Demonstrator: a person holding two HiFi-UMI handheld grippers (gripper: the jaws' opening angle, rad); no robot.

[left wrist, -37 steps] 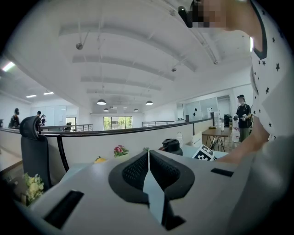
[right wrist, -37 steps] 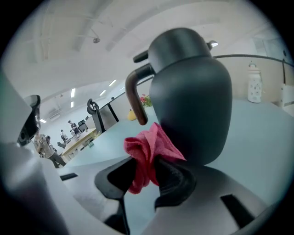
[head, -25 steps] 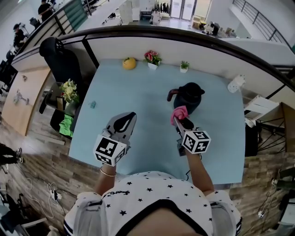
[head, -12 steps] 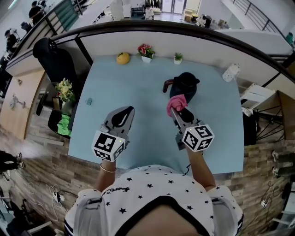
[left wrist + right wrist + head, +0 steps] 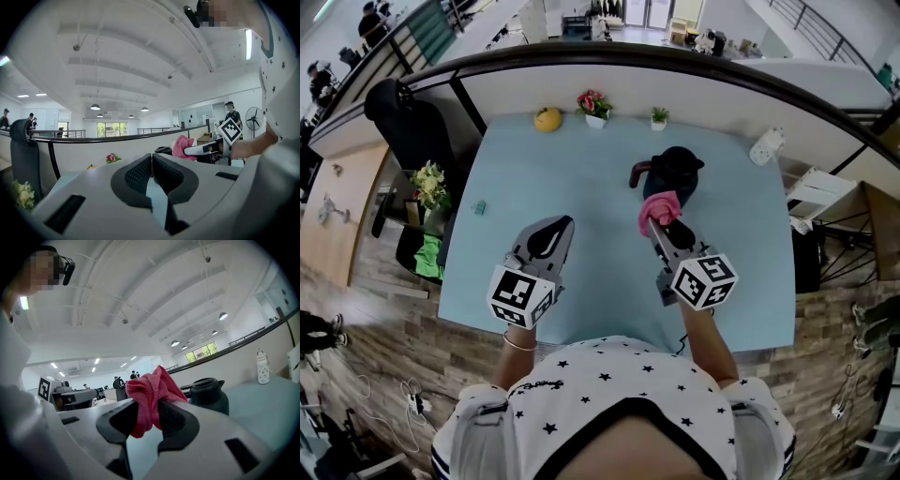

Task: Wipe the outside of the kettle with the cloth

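The right tongs point(image 5: 149, 412) pinch the pink cloth point(image 5: 151, 389) close by the black kettle point(image 5: 676, 174), ready for wiping, while the left tongs point(image 5: 152, 165), closed on nothing, hang apart.

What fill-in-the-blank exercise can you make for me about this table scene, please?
The right gripper is shut on a ____ cloth.
The left gripper has ____ between its shut jaws.
The kettle is ____ in colour.
It stands on a light ____ table.
Missing words: pink; nothing; black; blue.
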